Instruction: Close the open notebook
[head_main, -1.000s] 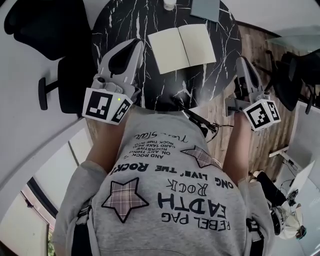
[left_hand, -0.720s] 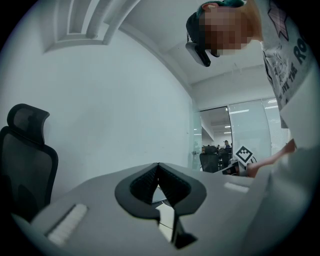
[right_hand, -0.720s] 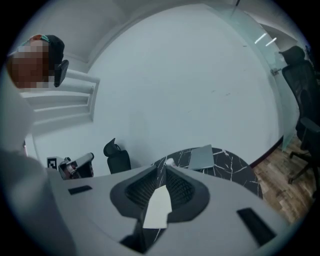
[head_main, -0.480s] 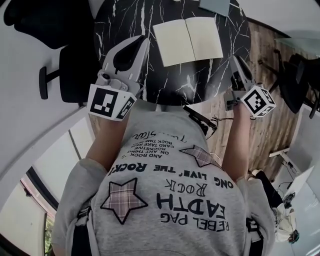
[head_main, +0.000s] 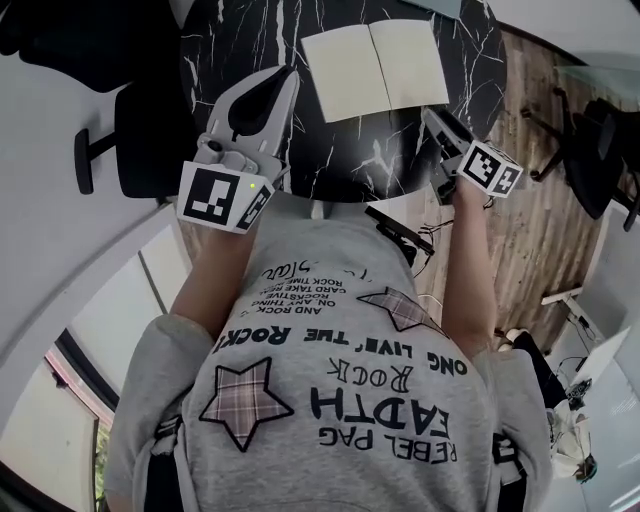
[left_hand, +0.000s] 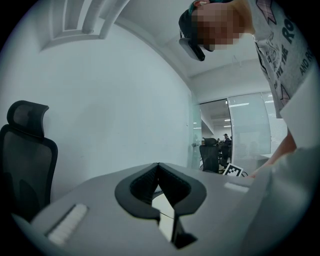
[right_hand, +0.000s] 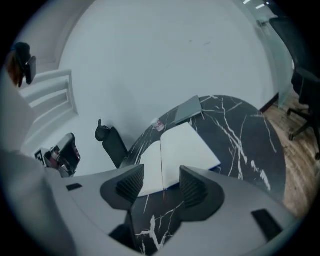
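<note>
The open notebook (head_main: 375, 68) lies flat on the black marble table (head_main: 400, 150), cream pages up. In the right gripper view the notebook (right_hand: 175, 152) sits just beyond the jaws. My right gripper (head_main: 430, 118) hangs over the table's near right edge and tilts down at the notebook. Its jaws are opening with nothing between them (right_hand: 162, 182). My left gripper (head_main: 288, 76) is held level over the near left part of the table, short of the notebook. Its fingertips meet and hold nothing (left_hand: 159, 167).
A grey flat laptop or folder (right_hand: 182, 111) lies at the table's far side, with a small cup (right_hand: 157, 124) beside it. Black office chairs stand at the left (head_main: 140, 140) and at the right (head_main: 600, 150). The person's torso is close against the table's near edge.
My right gripper has come down and forward from beside the table to over its edge, tipping toward the notebook. The left gripper has sunk slightly.
</note>
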